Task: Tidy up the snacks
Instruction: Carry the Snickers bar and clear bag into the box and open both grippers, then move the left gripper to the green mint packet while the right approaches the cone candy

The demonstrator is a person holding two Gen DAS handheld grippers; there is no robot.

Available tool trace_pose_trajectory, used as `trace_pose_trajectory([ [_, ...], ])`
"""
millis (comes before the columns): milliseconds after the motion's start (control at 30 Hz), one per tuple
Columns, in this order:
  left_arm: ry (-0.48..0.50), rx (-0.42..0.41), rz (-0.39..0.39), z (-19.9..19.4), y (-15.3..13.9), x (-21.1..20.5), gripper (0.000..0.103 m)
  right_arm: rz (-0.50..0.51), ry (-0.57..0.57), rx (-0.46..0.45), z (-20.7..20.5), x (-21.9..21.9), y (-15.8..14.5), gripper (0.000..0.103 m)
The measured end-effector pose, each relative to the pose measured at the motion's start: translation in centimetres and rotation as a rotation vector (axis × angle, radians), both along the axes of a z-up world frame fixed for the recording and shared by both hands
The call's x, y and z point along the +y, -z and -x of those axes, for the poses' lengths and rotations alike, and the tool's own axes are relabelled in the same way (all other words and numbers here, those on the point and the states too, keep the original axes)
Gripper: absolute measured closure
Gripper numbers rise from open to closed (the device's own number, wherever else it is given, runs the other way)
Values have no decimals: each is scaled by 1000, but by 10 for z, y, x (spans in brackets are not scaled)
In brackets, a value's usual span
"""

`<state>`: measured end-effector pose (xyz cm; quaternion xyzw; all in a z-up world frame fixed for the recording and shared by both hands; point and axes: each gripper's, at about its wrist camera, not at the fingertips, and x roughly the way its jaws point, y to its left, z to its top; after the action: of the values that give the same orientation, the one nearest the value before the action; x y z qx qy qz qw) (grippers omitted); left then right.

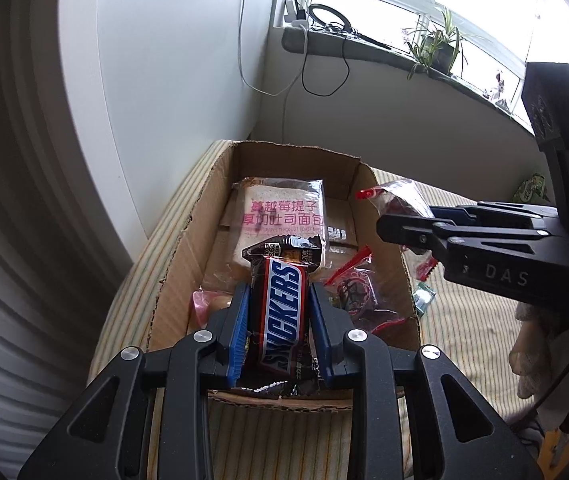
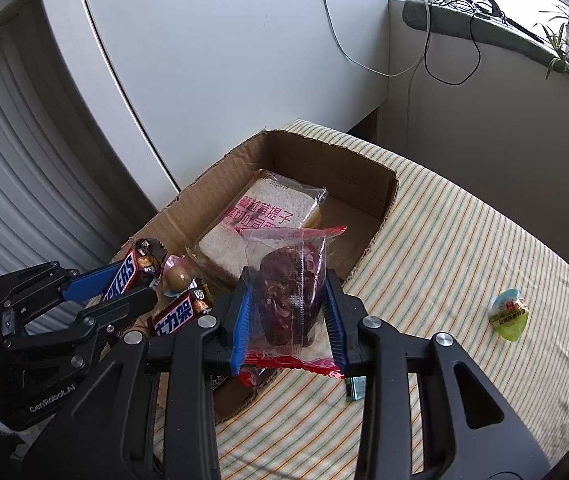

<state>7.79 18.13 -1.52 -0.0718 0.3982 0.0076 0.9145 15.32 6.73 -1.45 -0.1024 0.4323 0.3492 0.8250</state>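
A: Nearest first: what is each tool doing?

B: The left tool (image 1: 278, 320) is clamped on a Snickers (image 1: 284, 312), pads on its long sides. The bar's long axis runs along the fingers, its far end pointing into the box (image 1: 188, 240). It hangs over the box's near end, not yet set down.

A: And the right?

B: The right tool (image 2: 290, 312) is closed on a clear red-edged packet (image 2: 290, 292) with something dark inside. It stands upright, long axis up and down, over the box's near right corner.

A: What lies under them?

B: A second bar (image 2: 180, 314) and a small round sweet (image 2: 176, 278) at the near end; further in, a bread pack (image 2: 260, 224) lying flat along the box. Another red packet (image 1: 358, 296) sits by the right wall.

A: Risks?

B: I'd judge the two tools, close together over one end, could knock each other. The packet's slack film might slip through the pads. Dropped at the edge, it could fall onto the striped worktop (image 2: 464, 240), where a green jelly cup (image 2: 509, 314) waits well to the right.
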Motion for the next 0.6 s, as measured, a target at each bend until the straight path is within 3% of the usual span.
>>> trace_pose_trajectory([
  [400,25,0,9,-4,2,-6,75,12,-6,33,-20,23,9,67],
  [533,19,-7,-3,-3,-1,-8,74,10,-2,5,-17,23,6,47],
  [600,16,-13,-1,-2,-3,-8,72,-3,3,-3,-16,21,2,44],
])
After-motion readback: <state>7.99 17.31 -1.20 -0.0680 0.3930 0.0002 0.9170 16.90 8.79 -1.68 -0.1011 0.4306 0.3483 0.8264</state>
